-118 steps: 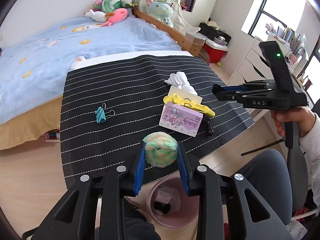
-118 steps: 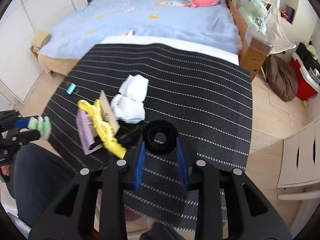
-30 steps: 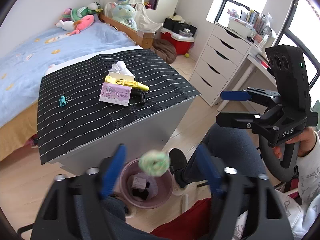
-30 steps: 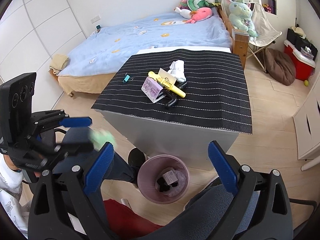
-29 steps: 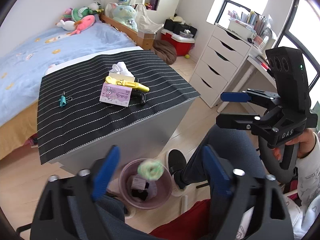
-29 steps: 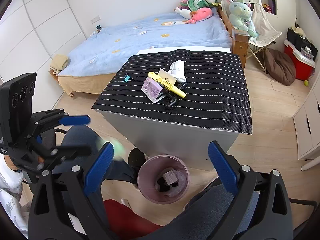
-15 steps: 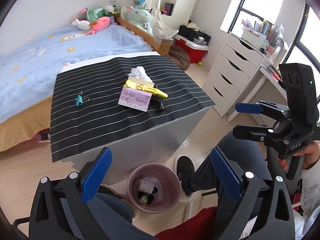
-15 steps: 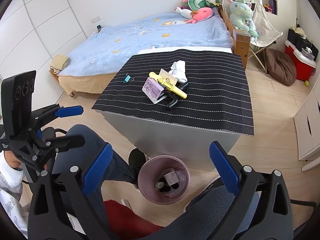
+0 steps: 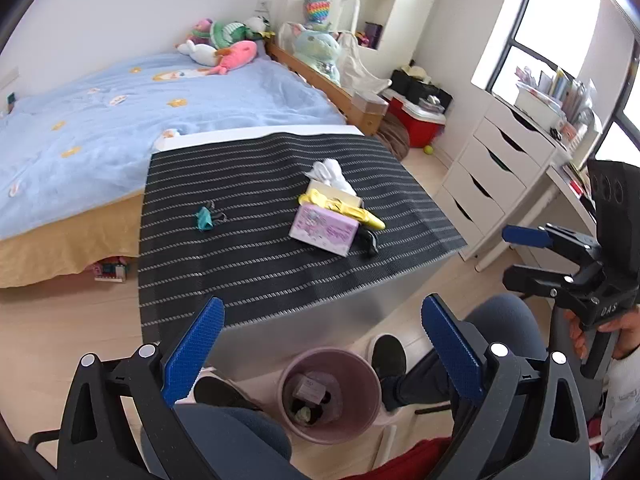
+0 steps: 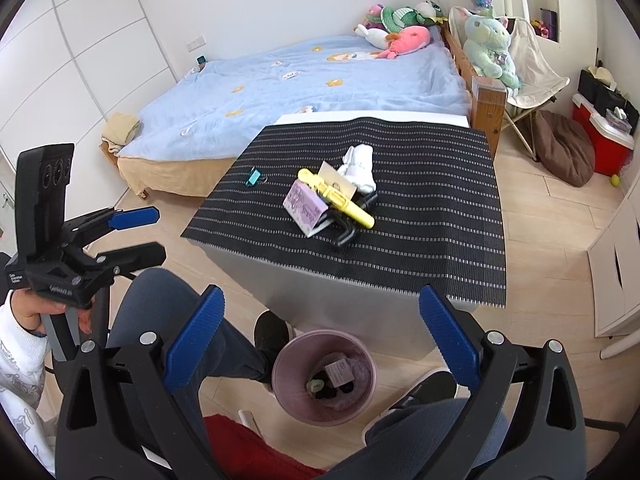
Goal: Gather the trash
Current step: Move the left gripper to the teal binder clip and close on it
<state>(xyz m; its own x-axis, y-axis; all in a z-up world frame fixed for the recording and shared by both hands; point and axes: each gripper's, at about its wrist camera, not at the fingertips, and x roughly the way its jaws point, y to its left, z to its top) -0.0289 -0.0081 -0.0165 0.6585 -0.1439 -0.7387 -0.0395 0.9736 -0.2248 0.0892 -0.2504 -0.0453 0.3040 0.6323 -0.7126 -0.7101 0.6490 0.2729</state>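
pink trash bin (image 9: 366, 380) upright on floor, low between the spread fingertips, green-yellow pom-pom (image 9: 305, 414) plus small box (image 9: 309, 389) and dark scraps inside

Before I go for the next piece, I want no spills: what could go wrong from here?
The items are stacked: the yellow clip lies across the purple box and a black clamp, so pulling one may drag the others off the table. The pink bin sits low between your feet; a drop from the left gripper could miss.
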